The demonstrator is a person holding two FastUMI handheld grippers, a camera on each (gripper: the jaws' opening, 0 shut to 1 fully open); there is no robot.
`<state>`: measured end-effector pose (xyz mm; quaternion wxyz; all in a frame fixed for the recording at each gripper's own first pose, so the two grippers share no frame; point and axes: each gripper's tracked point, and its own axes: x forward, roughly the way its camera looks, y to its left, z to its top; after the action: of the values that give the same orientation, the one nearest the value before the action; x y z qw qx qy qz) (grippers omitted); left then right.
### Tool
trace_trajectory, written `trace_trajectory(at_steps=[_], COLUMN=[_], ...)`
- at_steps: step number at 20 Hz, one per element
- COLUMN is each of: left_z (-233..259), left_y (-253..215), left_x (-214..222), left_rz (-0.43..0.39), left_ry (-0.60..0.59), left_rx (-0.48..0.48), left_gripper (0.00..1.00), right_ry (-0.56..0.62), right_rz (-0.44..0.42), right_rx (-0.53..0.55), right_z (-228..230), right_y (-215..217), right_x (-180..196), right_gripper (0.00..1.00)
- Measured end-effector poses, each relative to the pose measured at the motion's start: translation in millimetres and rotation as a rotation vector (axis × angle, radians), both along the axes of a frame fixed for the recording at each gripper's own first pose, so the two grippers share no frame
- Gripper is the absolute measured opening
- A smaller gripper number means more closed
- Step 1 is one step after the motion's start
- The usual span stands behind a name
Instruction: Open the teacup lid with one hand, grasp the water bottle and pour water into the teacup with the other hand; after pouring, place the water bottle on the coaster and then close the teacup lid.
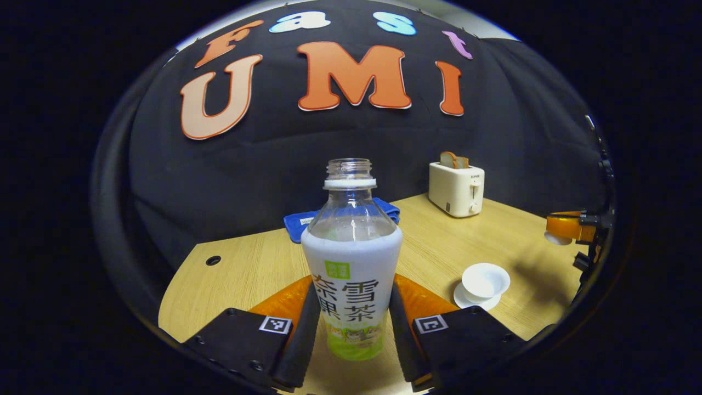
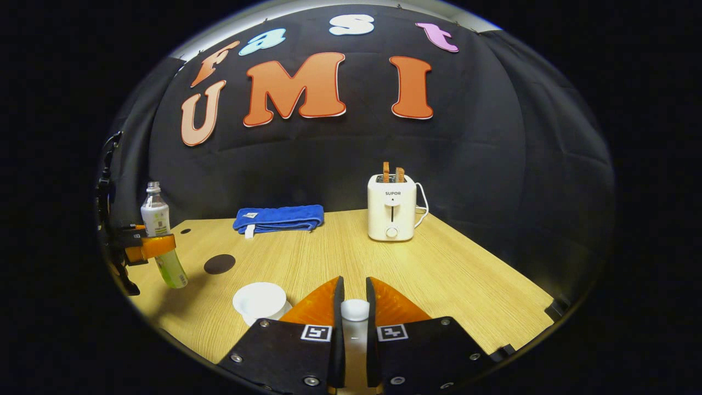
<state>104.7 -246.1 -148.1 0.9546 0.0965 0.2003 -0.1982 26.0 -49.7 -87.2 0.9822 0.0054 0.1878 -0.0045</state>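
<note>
Above the table (image 1: 439, 247), the left gripper (image 1: 354, 329) pinches the uncapped bottle (image 1: 351, 263) upright, ready for pouring. The right gripper (image 2: 355, 323) pinches the lid (image 2: 355, 310) aside, leaving the cup (image 1: 485, 280) open. The coaster (image 2: 219, 264) waits nearby.

Desk (image 2: 384, 269): light wood grain, set against the black cloth wall; a small round hole shows near its far left corner.
Towel (image 2: 278, 218): blue, folded, lying flat at the back of the desk by the wall, left of the toaster.
Toaster (image 2: 391, 214): cream-white, standing upright at the back, two slices of bread sticking up from its slots.
Coaster (image 2: 219, 264): dark round disc, flat on the desk, in front of the towel and to the left.
Teacup (image 2: 260, 300): white, uncovered, sitting on its white saucer near the front edge, well apart from the toaster.
</note>
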Motion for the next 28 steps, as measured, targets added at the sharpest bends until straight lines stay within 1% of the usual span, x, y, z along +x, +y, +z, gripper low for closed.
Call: trace_trajectory(at_steps=[3, 4, 5, 8, 10, 12, 13, 14, 18, 21, 23, 24, 25, 27, 28], left_z=[8, 9, 10, 7, 3, 1, 0, 1, -5, -14, -18, -20, -22, -23, -22], left_y=[-2, -4, -4, 2, -3, -5, -7, -8, -12, -13, -12, -10, -9, -10, -11], left_x=[12, 18, 23, 39, 46, 54, 60, 65, 86, 89, 92, 92, 92, 90, 91], left_rz=[0.057, 0.074, 0.087, 0.118, 0.121, 0.133, 0.135, 0.138, 0.159, 0.173, 0.178, 0.18, 0.176, 0.176, 0.17], left_ry=[-0.034, -0.044, -0.052, -0.071, -0.067, -0.078, -0.087, -0.098, -0.114, -0.085, -0.081, -0.078, -0.07, -0.06, -0.06], left_rx=[-0.081, -0.101, -0.111, -0.096, -0.099, -0.094, -0.092, -0.092, -0.096, -0.116, -0.104, -0.094, -0.09, -0.095, -0.099], left_gripper=[0.67, 0.65, 0.66, 0.65, 0.65, 0.67, 0.65, 0.67, 0.65, 0.65, 0.66, 0.65, 0.67, 0.65, 0.68], right_ry=[-0.003, -0.002, -0.001, 0.003, 0.01, 0.017, 0.02, 0.024, 0.038, 0.052, 0.057, 0.06, 0.062, 0.067, 0.069], right_rz=[0.01, 0.01, 0.009, 0.006, 0.004, -0.002, -0.006, -0.01, -0.025, -0.028, -0.03, -0.03, -0.031, -0.032, -0.031], right_rx=[-0.011, -0.012, -0.014, -0.019, -0.024, -0.027, -0.029, -0.031, -0.038, -0.042, -0.047, -0.047, -0.047, -0.047, -0.046], right_z=[3, 3, 4, 1, -1, -4, -4, -6, -11, -15, -18, -18, -19, -20, -21], right_y=[5, 7, 7, 8, 7, 5, 3, 1, -4, -6, -6, -6, -6, -5, -5], right_x=[1, 1, 3, 7, 9, 13, 16, 17, 25, 30, 32, 33, 34, 34, 35], right_gripper=[0.15, 0.15, 0.16, 0.15, 0.15, 0.15, 0.16, 0.16, 0.15, 0.16, 0.16, 0.16, 0.16, 0.16, 0.16])
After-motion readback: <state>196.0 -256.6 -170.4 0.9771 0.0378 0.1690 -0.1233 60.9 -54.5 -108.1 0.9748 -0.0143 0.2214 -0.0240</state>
